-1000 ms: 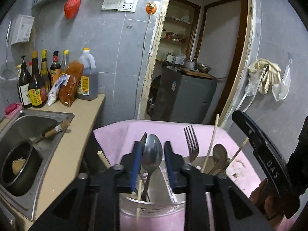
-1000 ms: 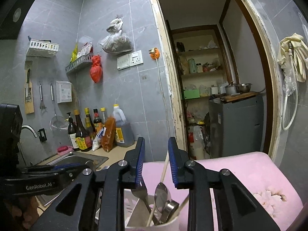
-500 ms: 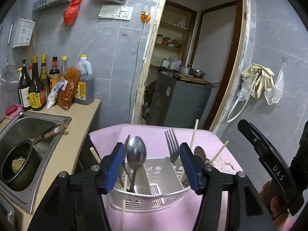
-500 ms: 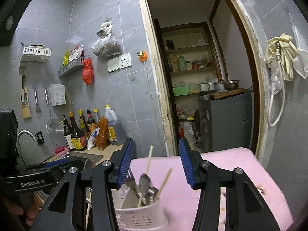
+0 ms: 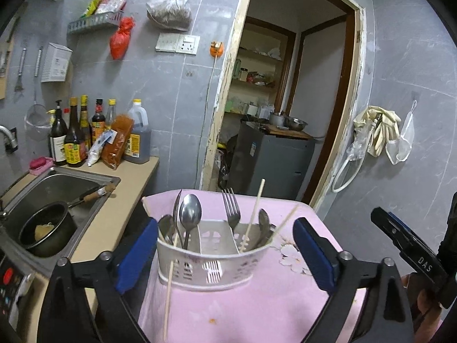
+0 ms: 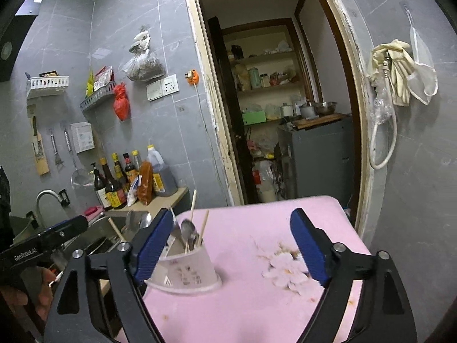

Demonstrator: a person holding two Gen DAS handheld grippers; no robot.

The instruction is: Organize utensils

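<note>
Left gripper, black-framed with blue pads: jaws spread wide, having just been opening, nothing pressed between the pads; the holder only sits framed in the gap beyond them. Right gripper, same build: likewise released and just opened, empty, only bare cloth between its pads.

White slotted plastic utensil holder stands upright on the pink floral tablecloth, near the table's left edge beside the steel sink.

Left compartment: large steel spoon with a smaller spoon and a thin blade-like piece (knife, probably). Steel fork stands by the middle divider; exact compartment unclear. Right compartment: another spoon and two pale wooden chopsticks.

One loose wooden chopstick leans against the holder's front, outside it, tip on the cloth. Another stick end pokes up behind the holder's left side; in or out, cannot tell.

Judgement: sorting mostly done. Remaining: the stray chopstick wants lifting into the right compartment with its fellows.
</note>
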